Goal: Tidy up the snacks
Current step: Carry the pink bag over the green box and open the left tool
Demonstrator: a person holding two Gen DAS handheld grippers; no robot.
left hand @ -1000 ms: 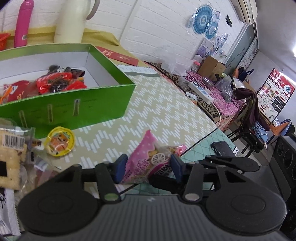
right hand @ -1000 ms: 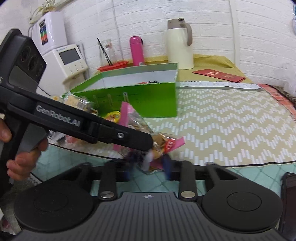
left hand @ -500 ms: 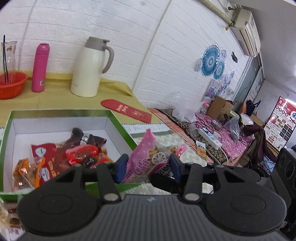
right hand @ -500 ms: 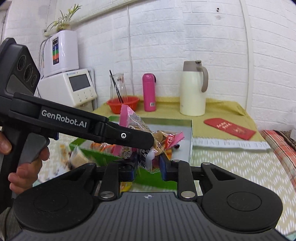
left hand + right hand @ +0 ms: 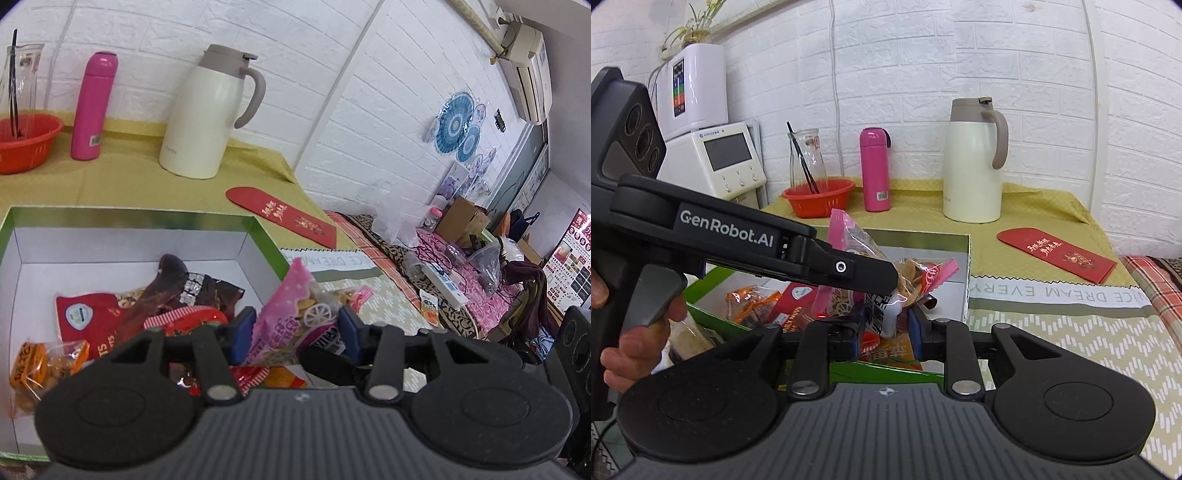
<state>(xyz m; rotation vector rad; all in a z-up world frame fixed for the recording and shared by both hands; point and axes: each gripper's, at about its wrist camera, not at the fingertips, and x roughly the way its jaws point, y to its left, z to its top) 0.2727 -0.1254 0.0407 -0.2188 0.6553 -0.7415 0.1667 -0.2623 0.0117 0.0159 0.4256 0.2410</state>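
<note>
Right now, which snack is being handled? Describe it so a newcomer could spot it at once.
Find the green box with the white inside, in front of the cream jug. Just above its near right corner, both grippers' jaws hold one pink snack bag. Unlike the red and orange packets lying inside, it is pink with a clear window and is held aloft.

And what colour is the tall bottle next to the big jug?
Bright pink bottle; the right wrist view shows it best.

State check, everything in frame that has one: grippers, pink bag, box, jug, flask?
left gripper: shut on pink snack bag
right gripper: shut on pink snack bag
pink snack bag: sealed, held in the air over the green box by both grippers
green box: open, no lid on, partly filled with snacks
cream jug: upright, lid shut
pink flask: upright, capped
</note>
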